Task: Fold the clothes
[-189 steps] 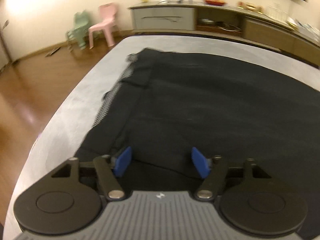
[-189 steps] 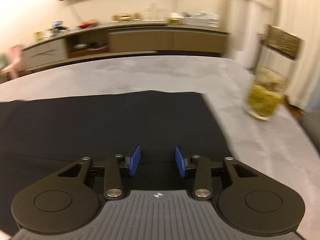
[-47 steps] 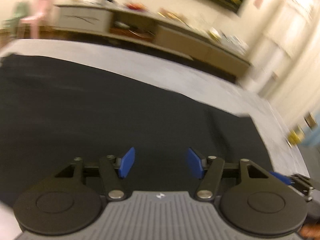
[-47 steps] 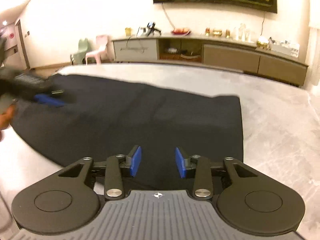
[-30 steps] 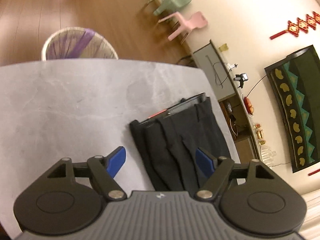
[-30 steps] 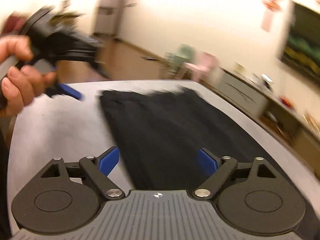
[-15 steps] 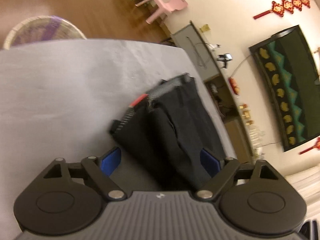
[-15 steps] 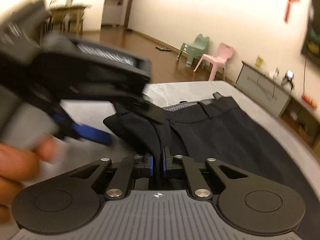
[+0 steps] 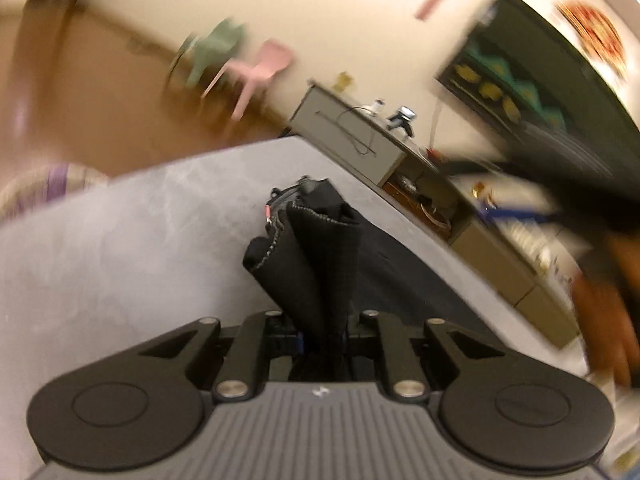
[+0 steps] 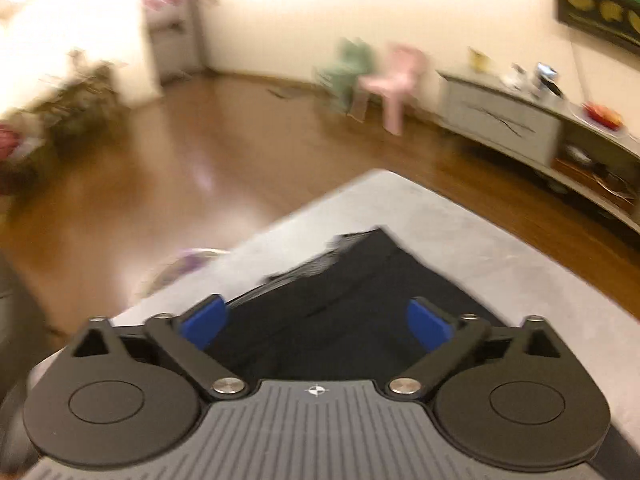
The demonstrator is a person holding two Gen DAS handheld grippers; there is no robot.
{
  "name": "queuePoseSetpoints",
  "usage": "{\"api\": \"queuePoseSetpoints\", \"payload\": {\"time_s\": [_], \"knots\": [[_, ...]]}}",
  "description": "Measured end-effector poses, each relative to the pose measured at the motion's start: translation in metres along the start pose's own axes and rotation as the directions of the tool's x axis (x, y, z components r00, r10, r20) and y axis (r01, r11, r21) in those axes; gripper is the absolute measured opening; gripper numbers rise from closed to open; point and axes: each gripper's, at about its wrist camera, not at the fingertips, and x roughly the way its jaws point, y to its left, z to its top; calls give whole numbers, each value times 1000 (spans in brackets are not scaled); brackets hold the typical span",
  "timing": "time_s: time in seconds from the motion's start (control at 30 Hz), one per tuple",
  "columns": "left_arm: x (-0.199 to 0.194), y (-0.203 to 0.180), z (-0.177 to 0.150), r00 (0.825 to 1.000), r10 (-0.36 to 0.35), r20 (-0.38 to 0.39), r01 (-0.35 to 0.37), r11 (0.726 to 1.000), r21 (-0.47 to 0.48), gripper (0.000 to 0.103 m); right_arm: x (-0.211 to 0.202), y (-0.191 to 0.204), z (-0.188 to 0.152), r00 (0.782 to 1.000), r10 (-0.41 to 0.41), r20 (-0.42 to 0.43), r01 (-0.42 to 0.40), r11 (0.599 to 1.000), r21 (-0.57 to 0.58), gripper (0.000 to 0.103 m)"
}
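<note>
Half a second back the left tongs (image 9: 322, 336) stood wide over the cloth and the right tongs (image 10: 316, 322) were pinched shut on it — now they have swapped, the left ones clamped on a gathered bunch of the garment, the right ones spread wide with nothing between the blue pads.

On the grey marbled desk (image 9: 120, 248) lies the black garment (image 9: 316, 264), dark and matte, with a pale stitched hem along one fold and a small red tag near its far end. From the left wrist view its long axis runs from 6 o'clock, where the tongs grip it, up toward 12 o'clock, the pinched part rising off the desk in a ridge, with more cloth spreading flat toward 3 o'clock. From the right wrist view the garment (image 10: 340, 300) points its corner toward 12 o'clock.

Both views are smeared by motion — at 3 o'clock in the left view a dark shape with a blue streak and a hand (image 9: 616, 312) are too blurred to read.
</note>
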Motion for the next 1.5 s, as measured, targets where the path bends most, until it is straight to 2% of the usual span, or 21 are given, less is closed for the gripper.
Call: {"api": "queuePoseSetpoints", "payload": {"time_s": [0.1, 0.17, 0.27, 0.33, 0.37, 0.4, 0.47, 0.57, 0.67, 0.77, 0.87, 0.93, 1.03, 1.1, 1.17, 1.2, 1.27, 1.33, 1.37, 1.43, 1.5], "knots": [[-5, -21, -7, 999, 27, 36, -31, 991, 128, 14, 73, 11, 39, 987, -35, -157, 37, 999, 13, 101], [-8, -34, -11, 997, 42, 61, -53, 976, 209, 14, 112, 32, 41, 966, -53, -251, 42, 998, -47, 101], [-9, -34, -13, 996, 49, 69, -64, 970, 235, 14, 160, 53, 41, 928, -94, -359, 53, 991, -124, 99], [-10, -32, -16, 995, 61, 76, -78, 964, 254, 14, 181, 56, 37, 908, -132, -397, 73, 985, -159, 69], [-11, -32, -17, 995, 65, 77, -83, 961, 264, 13, 190, 56, 36, 899, -150, -411, 83, 981, -177, 50], [-14, -33, -18, 994, 65, 82, -85, 958, 274, 13, 185, 52, 37, 906, -167, -388, 97, 976, -194, 12], [-20, -36, -20, 994, 64, 94, -89, 951, 296, 13, 158, 40, 36, 933, -160, -322, 100, 976, -195, 7], [-41, -63, -30, 986, 36, 165, -101, 911, 399, 13, 102, 14, 34, 969, -124, -212, 93, 984, -150, 5], [-63, -103, -55, 973, -34, 229, -96, 841, 532, 13, 39, -29, 19, 988, -111, -110, 107, 993, -46, 5], [-81, -146, -94, 963, -128, 235, -62, 748, 660, 13, -24, -75, -12, 992, -126, -22, 127, 990, 68, 5], [-88, -182, -133, 965, -197, 170, 2, 659, 752, 14, -71, -128, -65, 985, -172, 17, 165, 963, 211, 5], [-80, -198, -157, 977, -182, 107, 29, 618, 786, 15, -75, -161, -107, 981, -193, -3, 186, 940, 285, 5], [-62, -208, -179, 991, -134, 0, 78, 579, 812, 20, -68, -197, -160, 976, -212, -50, 216, 910, 354, 5], [-57, -210, -188, 992, -118, -46, 105, 561, 821, 21, -64, -211, -188, 973, -217, -77, 230, 898, 376, 5], [-59, -208, -192, 990, -122, -71, 127, 552, 824, 36, -62, -215, -200, 969, -235, -77, 247, 893, 377, 5], [-63, -207, -192, 983, -151, -104, 172, 559, 811, 40, -60, -215, -203, 964, -254, -79, 265, 893, 365, 5], [-74, -198, -180, 955, -234, -180, 284, 564, 775, 50, -55, -215, -205, 947, -304, -102, 321, 890, 324, 5], [-81, -189, -163, 915, -318, -250, 391, 538, 747, 52, -56, -215, -205, 923, -367, -111, 384, 876, 294, 6], [-83, -183, -153, 896, -359, -262, 428, 539, 725, 53, -59, -214, -205, 910, -401, -107, 415, 864, 284, 6], [-88, -169, -133, 854, -437, -282, 499, 538, 679, 54, -72, -206, -200, 910, -413, -37, 405, 867, 292, 6], [-79, -148, -113, 846, -457, -275, 521, 598, 610, 54, -62, -192, -200, 935, -354, -26, 349, 902, 252, 6]]}}
